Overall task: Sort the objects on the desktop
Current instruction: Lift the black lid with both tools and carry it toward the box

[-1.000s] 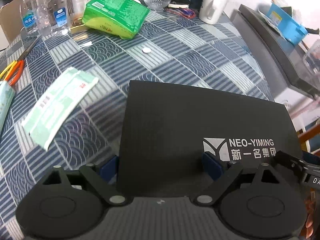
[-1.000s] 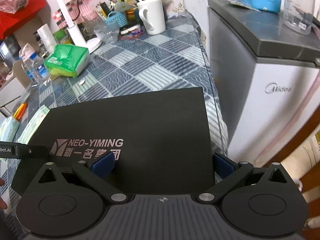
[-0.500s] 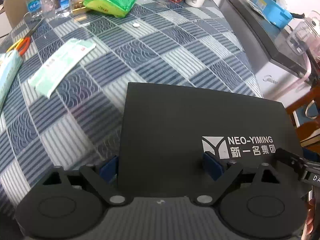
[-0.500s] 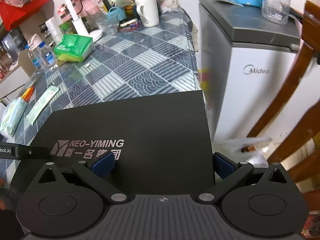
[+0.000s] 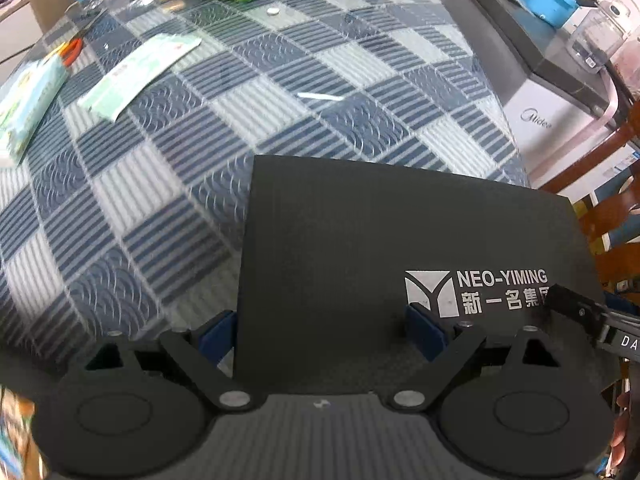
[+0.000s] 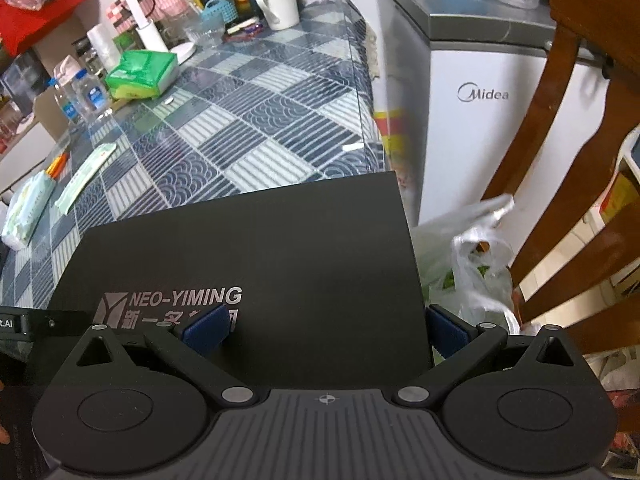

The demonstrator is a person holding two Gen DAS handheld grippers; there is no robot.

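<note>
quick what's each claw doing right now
Left claw: closed on the black folder.
Right claw: closed on the same black folder, at its other corner.

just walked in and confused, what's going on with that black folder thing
A person is carrying a flat black folder printed NEO-YIMING, using two handheld grippers at once. The left gripper straddles its left edge and the right gripper its right edge, each with blue pads on either side of that edge. The folder sits over the near edge of the checked table, where tissue packs and bottles remain.
</note>
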